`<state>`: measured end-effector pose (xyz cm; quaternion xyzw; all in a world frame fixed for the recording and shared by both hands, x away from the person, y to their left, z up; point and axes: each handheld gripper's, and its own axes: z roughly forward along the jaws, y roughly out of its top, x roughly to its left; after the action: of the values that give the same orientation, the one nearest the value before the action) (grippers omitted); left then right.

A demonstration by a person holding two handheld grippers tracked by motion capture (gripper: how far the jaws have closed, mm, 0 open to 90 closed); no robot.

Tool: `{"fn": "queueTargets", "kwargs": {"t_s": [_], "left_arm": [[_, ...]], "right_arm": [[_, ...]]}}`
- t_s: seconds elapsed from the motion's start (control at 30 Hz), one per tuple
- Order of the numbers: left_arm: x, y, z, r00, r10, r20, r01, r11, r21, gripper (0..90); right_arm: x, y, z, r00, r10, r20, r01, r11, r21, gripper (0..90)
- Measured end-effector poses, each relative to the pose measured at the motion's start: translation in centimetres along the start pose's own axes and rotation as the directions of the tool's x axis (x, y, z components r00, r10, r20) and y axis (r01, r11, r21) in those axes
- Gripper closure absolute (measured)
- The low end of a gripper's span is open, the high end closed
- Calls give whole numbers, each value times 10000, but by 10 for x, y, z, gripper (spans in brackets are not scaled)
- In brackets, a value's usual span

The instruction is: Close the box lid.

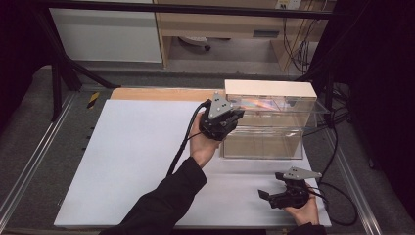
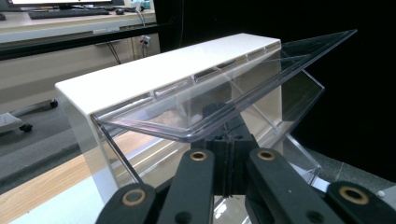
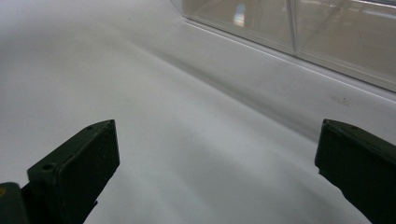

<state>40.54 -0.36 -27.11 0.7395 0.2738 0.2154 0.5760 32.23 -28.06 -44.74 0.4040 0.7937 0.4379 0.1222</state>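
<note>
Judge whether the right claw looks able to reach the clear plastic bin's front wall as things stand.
Probably yes. The right claw hangs open over the bare white tabletop, and nothing lies between it and the clear plastic bin. The left claw, shut on the bin's raised transparent flap, works higher up.

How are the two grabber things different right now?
The left gripper is up at the clear box, while the right gripper sits low over the white mat, apart from the box. The left gripper's fingers are pinched shut on the edge of the clear lid, holding it tilted up; the right gripper's fingers stand wide open with nothing between them. Both are black, hand-held and cabled.
</note>
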Motion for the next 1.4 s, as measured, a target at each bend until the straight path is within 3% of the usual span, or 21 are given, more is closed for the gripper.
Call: {"fn": "queueTargets", "kwargs": {"t_s": [1.4], "left_arm": [[-6,-34,6,9997,-35,226,12,9946,1037,900]], "right_arm": [[-3,-4,1,9994,-173,290,164,9994,295,6]]}}
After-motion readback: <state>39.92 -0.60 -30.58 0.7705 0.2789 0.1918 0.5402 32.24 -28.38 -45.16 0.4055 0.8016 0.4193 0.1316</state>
